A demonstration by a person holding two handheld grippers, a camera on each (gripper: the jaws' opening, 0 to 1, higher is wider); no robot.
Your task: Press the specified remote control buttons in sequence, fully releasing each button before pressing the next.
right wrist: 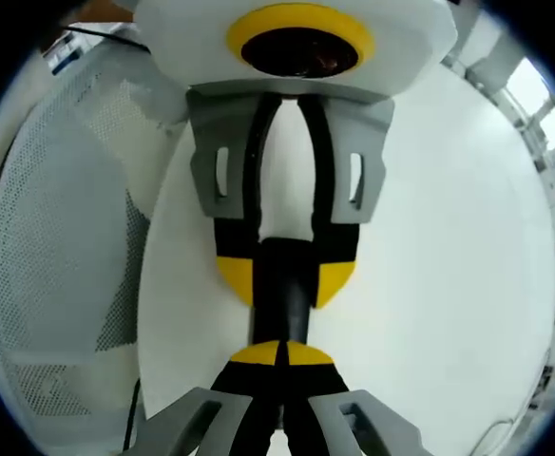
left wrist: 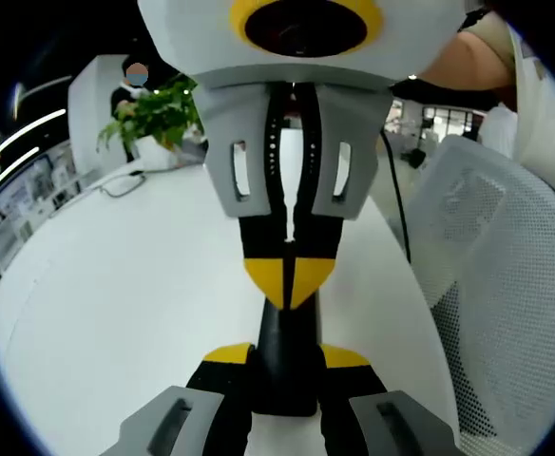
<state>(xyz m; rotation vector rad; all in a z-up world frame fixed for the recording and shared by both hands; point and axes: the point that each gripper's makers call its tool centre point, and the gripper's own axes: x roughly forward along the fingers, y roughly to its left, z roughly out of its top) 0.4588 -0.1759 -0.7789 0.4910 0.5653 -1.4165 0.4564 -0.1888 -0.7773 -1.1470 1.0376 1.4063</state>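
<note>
Black remote control [left wrist: 287,356], white table [left wrist: 116,304], white mesh chair [left wrist: 506,285].

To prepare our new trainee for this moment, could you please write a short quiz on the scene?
1. True or false: the left hand-held gripper clamps the black remote between its jaws.
2. The jaws of the right hand-held gripper are: A wide open; B closed, tips at the remote; C around a plant.
3. Fill in: beside the white table stands a white mesh ____.
Key: 1 true; 2 B; 3 chair.
</note>
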